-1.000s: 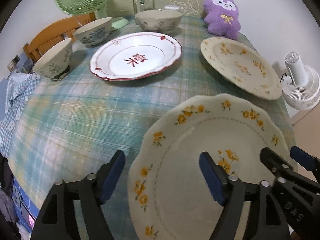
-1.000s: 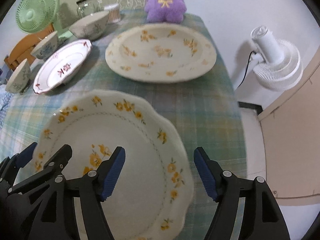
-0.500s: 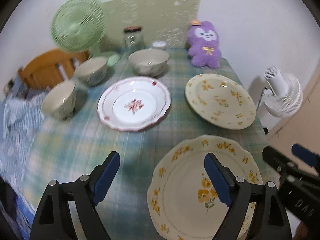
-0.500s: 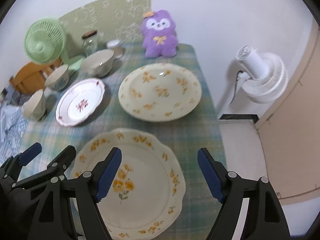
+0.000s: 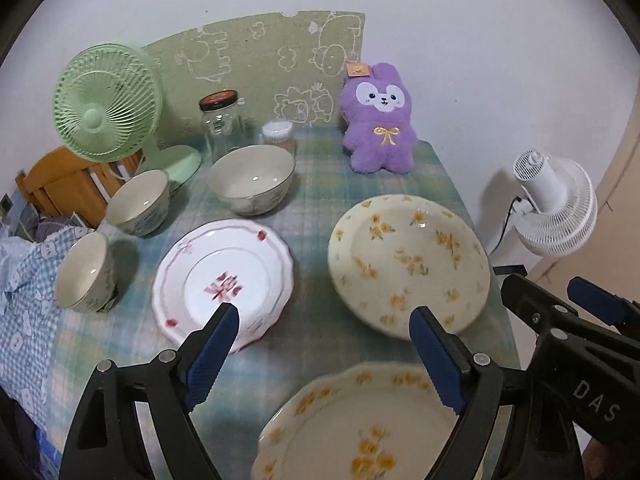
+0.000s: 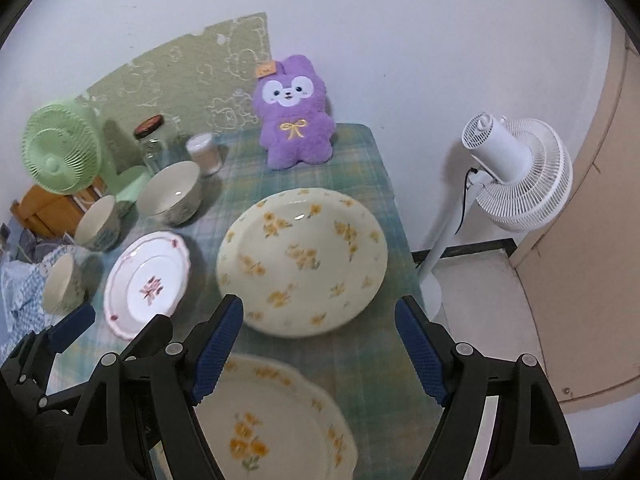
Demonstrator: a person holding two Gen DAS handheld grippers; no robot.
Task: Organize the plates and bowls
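Three plates lie on the checked tablecloth: a scalloped yellow-flower plate [image 5: 360, 432] nearest me, a large round yellow-flower plate [image 5: 408, 264] beyond it, and a white red-trimmed plate [image 5: 224, 276] to the left. Three bowls stand behind: a large one [image 5: 252, 178], a middle one [image 5: 138, 202] and a small one [image 5: 84, 272]. My left gripper [image 5: 324, 352] is open and empty, high above the near plate. My right gripper [image 6: 320, 348] is open and empty beside it. The same plates show in the right wrist view: scalloped [image 6: 272, 428], round [image 6: 304, 260], red-trimmed [image 6: 148, 280].
A green desk fan [image 5: 108, 104], a glass jar [image 5: 220, 120], a cotton-swab tub [image 5: 278, 134] and a purple plush [image 5: 378, 120] line the table's back. A white floor fan [image 6: 512, 176] stands right of the table. A wooden chair [image 5: 60, 184] is at far left.
Both grippers have risen and drawn back from just over the scalloped plate, so the whole table now shows. Both stayed open and empty. No dish has moved.
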